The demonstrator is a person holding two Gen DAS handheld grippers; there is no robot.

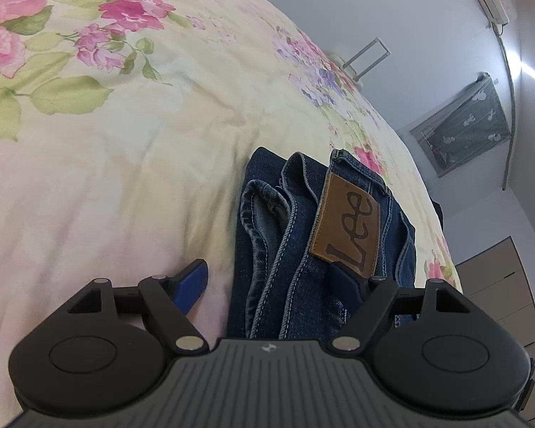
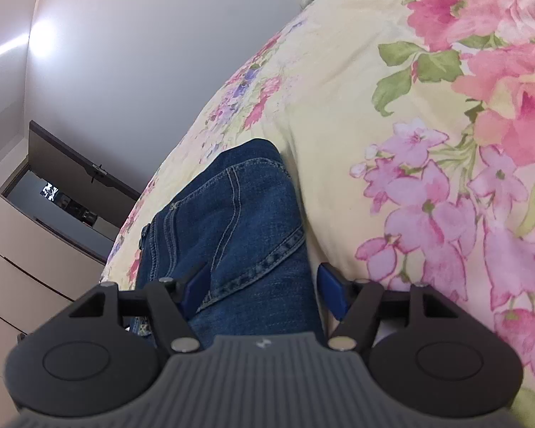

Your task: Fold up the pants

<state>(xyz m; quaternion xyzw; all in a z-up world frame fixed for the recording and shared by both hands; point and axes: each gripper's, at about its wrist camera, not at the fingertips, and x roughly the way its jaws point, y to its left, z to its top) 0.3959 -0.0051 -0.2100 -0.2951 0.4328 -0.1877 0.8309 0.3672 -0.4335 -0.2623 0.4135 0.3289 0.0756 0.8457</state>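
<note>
Folded blue jeans [image 1: 303, 242] with a brown Lee patch [image 1: 346, 224] lie on a floral bedspread [image 1: 125, 142]. In the left wrist view the stacked layers and waistband sit between the jaws of my left gripper [image 1: 285, 285]. Its left blue finger [image 1: 192, 285] shows on the sheet; the right finger is hidden behind the denim. In the right wrist view the jeans [image 2: 232, 221] run between the wide-apart blue fingers [image 2: 333, 292] of my right gripper [image 2: 264, 289], with denim passing under the gripper body. Both grippers are open.
The bedspread [image 2: 410, 142] fills most of both views. White walls, a dark hanging [image 1: 463, 125] and wooden drawers [image 1: 499, 285] lie beyond the bed edge. A cabinet and dark shelf [image 2: 64, 192] show at the left.
</note>
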